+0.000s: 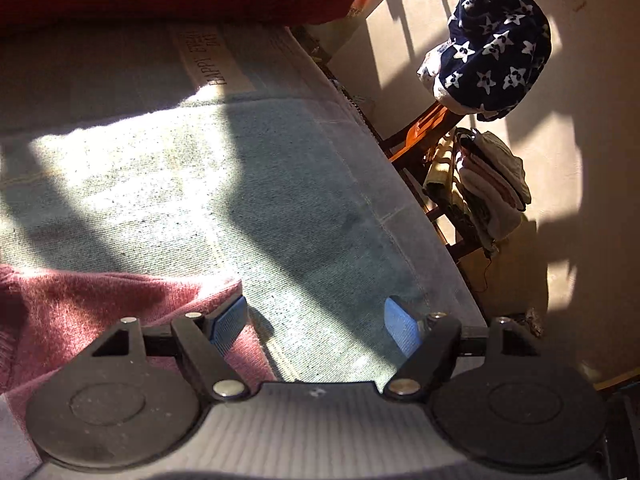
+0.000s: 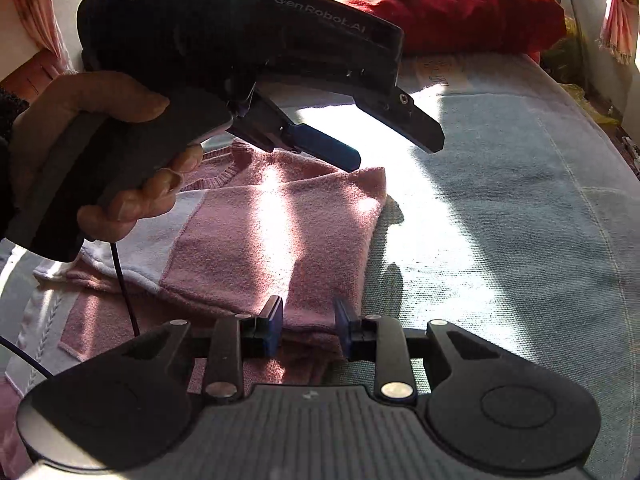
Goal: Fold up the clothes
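Right tongs point(image 2: 308, 328): parted, nothing between the pads, hovering at the near edge of the pink sweater point(image 2: 276, 232).
Left tongs point(image 1: 316, 324): spread wide and empty; the left pad point(image 1: 228, 324) sits over the sweater's corner, the right pad over bare bedspread.
Pink sweater: lies folded and flat on the bed, partly over a white garment point(image 2: 132, 248), under and ahead of both tongs.
Hand point(image 2: 100, 152): grips the handle of the left tool, seen from the right wrist.
Bedspread point(image 1: 240, 184): pale blue, sunlit in patches.
Red cloth point(image 2: 452, 8): bundled at the far end of the bed, well apart from the tongs.
Star-print cloth point(image 1: 496, 44): off the bed, to the right.
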`<act>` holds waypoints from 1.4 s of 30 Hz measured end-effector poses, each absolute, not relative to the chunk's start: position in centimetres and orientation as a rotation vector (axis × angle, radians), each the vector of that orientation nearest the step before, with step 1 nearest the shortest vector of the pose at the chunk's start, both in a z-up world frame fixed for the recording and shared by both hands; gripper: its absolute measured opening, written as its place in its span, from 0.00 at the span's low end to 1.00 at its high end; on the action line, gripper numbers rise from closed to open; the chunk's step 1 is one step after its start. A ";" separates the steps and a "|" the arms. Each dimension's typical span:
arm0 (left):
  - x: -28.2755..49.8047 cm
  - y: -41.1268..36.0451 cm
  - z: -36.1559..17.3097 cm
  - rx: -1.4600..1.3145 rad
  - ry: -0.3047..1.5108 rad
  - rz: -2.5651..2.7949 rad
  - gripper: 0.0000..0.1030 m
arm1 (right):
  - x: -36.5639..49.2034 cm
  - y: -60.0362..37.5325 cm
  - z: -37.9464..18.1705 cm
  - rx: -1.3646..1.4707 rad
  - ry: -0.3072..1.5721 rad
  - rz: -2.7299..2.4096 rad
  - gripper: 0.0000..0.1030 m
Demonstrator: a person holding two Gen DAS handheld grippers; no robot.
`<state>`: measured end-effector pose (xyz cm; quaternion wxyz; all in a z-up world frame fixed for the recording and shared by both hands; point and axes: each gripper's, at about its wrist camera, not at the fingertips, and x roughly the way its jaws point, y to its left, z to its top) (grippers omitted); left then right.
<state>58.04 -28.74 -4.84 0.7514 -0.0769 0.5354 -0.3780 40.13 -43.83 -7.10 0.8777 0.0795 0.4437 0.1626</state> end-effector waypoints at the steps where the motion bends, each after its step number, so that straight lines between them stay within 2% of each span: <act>1: 58.3 -28.9 -5.4 -0.158 1.188 -0.809 0.75 | 40.0 -43.8 -7.1 0.166 0.926 0.344 0.31; 4: 59.6 -30.2 -8.1 -0.147 1.232 -0.794 0.76 | 39.6 -43.6 -7.2 0.164 0.923 0.360 0.32; 5: 59.9 -30.7 -8.8 -0.135 1.235 -0.792 0.84 | 39.4 -43.5 -7.2 0.163 0.922 0.367 0.32; 7: 59.8 -31.1 -8.9 -0.131 1.224 -0.805 0.92 | 38.9 -43.2 -7.1 0.150 0.925 0.370 0.32; 12: 58.1 -29.1 -5.8 -0.094 1.203 -0.827 0.90 | 36.9 -42.4 -6.8 0.108 0.940 0.371 0.32; 19: 53.6 -19.2 -1.0 -0.043 1.140 -0.766 0.90 | 34.6 -39.5 -5.7 0.031 0.958 0.382 0.32; 25: 50.6 -11.9 -5.7 -0.153 1.224 -0.640 0.90 | 33.6 -36.7 -6.1 0.018 0.989 0.351 0.32; 27: 49.9 -10.4 -6.8 -0.229 1.196 -0.628 0.88 | 33.7 -35.9 -6.1 0.008 0.997 0.343 0.33; 34: 49.0 -6.4 -3.4 -0.270 1.023 -0.600 0.88 | 35.3 -33.3 -5.0 -0.064 0.971 0.324 0.33; 38: 49.9 -3.0 -5.5 -0.266 1.044 -0.473 0.88 | 38.1 -31.7 -3.5 -0.115 0.881 0.318 0.33; 40: 49.9 -1.8 -6.9 -0.264 1.057 -0.449 0.87 | 40.0 -31.1 -4.5 -0.119 0.877 0.302 0.37; 42: 49.5 -1.0 -7.0 -0.298 1.023 -0.448 0.87 | 41.5 -30.8 -5.8 -0.113 0.898 0.289 0.37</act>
